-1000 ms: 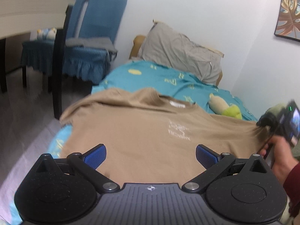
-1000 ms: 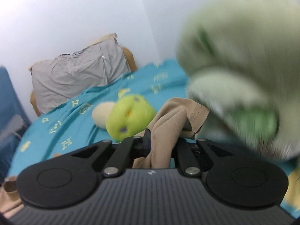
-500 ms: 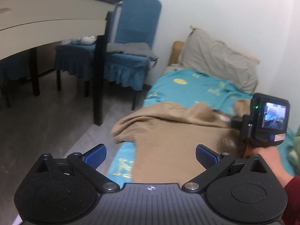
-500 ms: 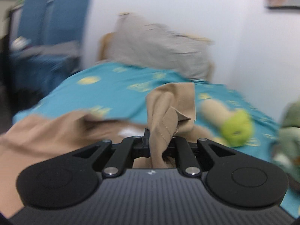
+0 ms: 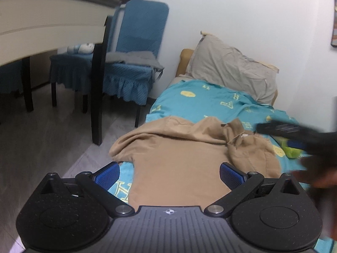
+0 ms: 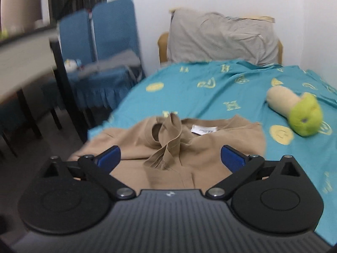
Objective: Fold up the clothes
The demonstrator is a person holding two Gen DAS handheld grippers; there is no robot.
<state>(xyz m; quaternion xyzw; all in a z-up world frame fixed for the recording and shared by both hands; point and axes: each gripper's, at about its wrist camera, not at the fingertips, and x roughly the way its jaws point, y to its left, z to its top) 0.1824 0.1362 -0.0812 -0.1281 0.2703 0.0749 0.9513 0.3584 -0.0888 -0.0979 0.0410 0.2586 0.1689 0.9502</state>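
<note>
Tan cotton is lying across the near end of the bed [image 5: 210,99]: the shirt [image 5: 179,168] is resting flat in its lower part, with its left sleeve [image 5: 130,143] drooping toward the bed's edge and its right sleeve [image 6: 166,147] now lying doubled over the chest, just below the neck label [image 6: 203,129].

You are holding the left gripper [image 5: 169,172] over the hem with its jaws spread wide and empty, as it was a second ago.

You are now holding the right gripper [image 6: 170,158] with its jaws spread wide as well. Half a second ago it was clamping the right sleeve; that sleeve is now lying released. In my judgement, one side fold is standing laid, though loosely and twisted.

The toy [image 6: 294,109] is lying well apart, on the right.
</note>
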